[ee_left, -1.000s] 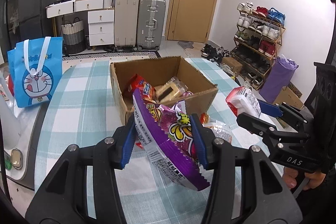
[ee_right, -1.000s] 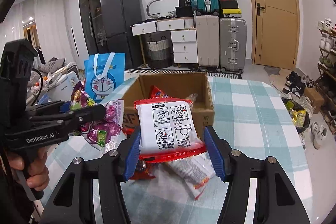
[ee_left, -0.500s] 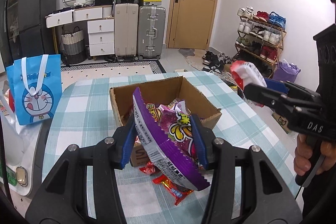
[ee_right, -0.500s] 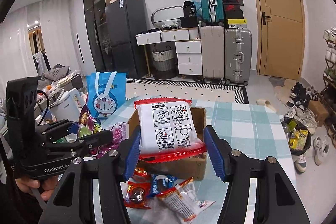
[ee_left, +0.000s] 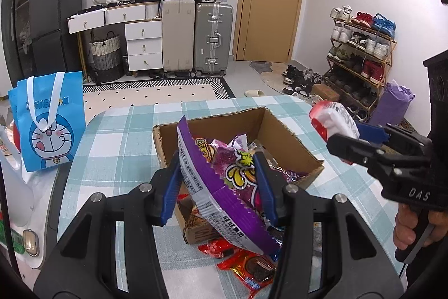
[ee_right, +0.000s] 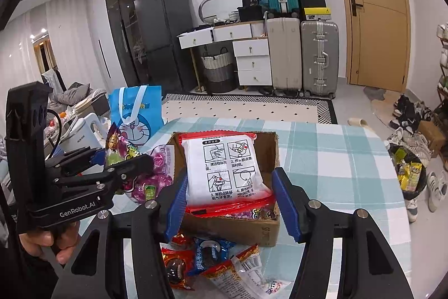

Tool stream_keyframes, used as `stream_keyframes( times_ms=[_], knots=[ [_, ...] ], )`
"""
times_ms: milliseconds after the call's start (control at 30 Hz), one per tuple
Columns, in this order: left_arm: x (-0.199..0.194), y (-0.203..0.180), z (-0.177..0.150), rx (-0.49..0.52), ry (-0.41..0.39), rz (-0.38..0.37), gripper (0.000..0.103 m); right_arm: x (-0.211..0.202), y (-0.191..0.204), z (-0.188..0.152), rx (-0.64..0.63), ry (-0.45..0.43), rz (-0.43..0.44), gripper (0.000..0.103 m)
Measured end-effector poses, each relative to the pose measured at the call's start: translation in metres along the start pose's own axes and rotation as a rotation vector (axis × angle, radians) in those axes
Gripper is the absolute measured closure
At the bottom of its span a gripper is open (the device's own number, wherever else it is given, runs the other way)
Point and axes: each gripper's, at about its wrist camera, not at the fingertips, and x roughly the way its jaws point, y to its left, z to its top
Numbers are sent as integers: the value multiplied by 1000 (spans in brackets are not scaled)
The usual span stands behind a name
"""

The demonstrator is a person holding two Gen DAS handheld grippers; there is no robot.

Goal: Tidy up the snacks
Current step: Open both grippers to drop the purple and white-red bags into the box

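My left gripper (ee_left: 217, 173) is shut on a purple snack bag (ee_left: 224, 195), held tilted above the near edge of the open cardboard box (ee_left: 282, 131). My right gripper (ee_right: 228, 178) is shut on a white packet with red edges (ee_right: 224, 167), held upright over the same box (ee_right: 270, 150). Each gripper shows in the other's view: the right gripper (ee_left: 343, 132) with its packet at the right, the left gripper (ee_right: 126, 156) with the purple bag (ee_right: 158, 174) at the left. Several snacks lie inside the box. Loose red and blue snack packs (ee_right: 207, 254) lie on the table before it.
The box stands on a table with a teal checked cloth (ee_left: 117, 136). A blue cartoon tote bag (ee_left: 50, 116) stands at the table's left, a white kettle (ee_right: 84, 131) beyond it. A person's hand holds each gripper handle. A bin of wrappers (ee_right: 408, 175) sits on the floor right.
Both grippers have drawn back from the box and risen a little, each keeping its bag. The box now looks farther off, and the loose snacks in front of it have come into view.
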Motion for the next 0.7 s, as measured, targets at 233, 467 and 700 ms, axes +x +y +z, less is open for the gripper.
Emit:
stream_keyframes(
  times_ms=[233,467,700],
  knots=[
    [29,4,3,-8,20,14,57,28,1,-5,10,30,12,44],
    [52,10,-2,-12,35,20,57,44,2,-8,20,48,14,44],
    [62,11,-2,-18,37,13,57,53,4,-3,22,52,6,43]
  ],
)
